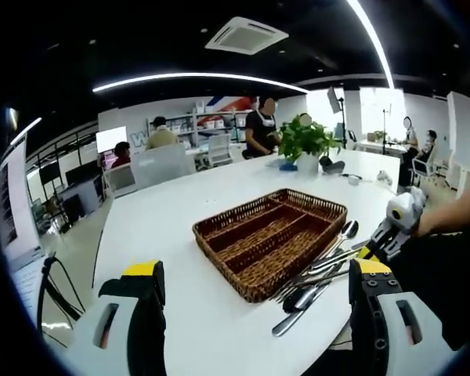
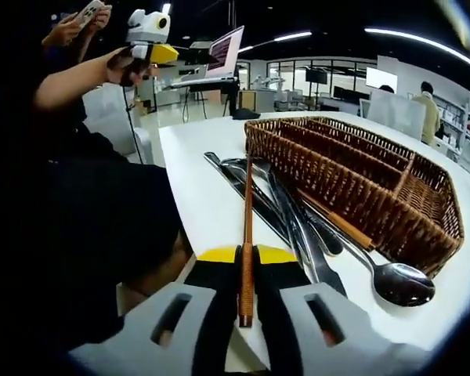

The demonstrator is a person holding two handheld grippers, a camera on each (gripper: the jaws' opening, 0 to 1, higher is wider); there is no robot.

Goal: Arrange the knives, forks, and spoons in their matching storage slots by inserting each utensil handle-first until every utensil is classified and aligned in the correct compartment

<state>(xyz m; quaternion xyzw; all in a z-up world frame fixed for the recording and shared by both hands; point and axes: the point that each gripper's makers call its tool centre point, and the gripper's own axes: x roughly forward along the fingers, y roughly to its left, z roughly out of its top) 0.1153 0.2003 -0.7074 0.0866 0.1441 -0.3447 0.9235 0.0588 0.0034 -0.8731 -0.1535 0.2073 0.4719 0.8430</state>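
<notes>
A brown wicker tray (image 1: pixel 219 262) (image 2: pixel 337 184) with long empty compartments sits on the white table (image 1: pixel 180 204). Beside its near side lies a pile of metal utensils (image 1: pixel 321 274) (image 2: pixel 298 219): spoons, one with its bowl toward me (image 2: pixel 399 283), and pieces with brown handles. My right gripper (image 2: pixel 247 254) (image 1: pixel 372 249) is shut on a thin brown-handled utensil (image 2: pixel 247 211) whose far end rests in the pile; I cannot tell its type. My left gripper (image 1: pixel 257 270) stands wide open over the table's front edge, holding nothing. It also appears raised in a hand (image 2: pixel 149 31).
A potted plant (image 1: pixel 305 141) stands on the far part of the table. Several people sit or stand at desks behind. The person's dark sleeve (image 2: pixel 102 219) fills the space left of the table edge. A laptop on a stand (image 2: pixel 223 51) is off the table.
</notes>
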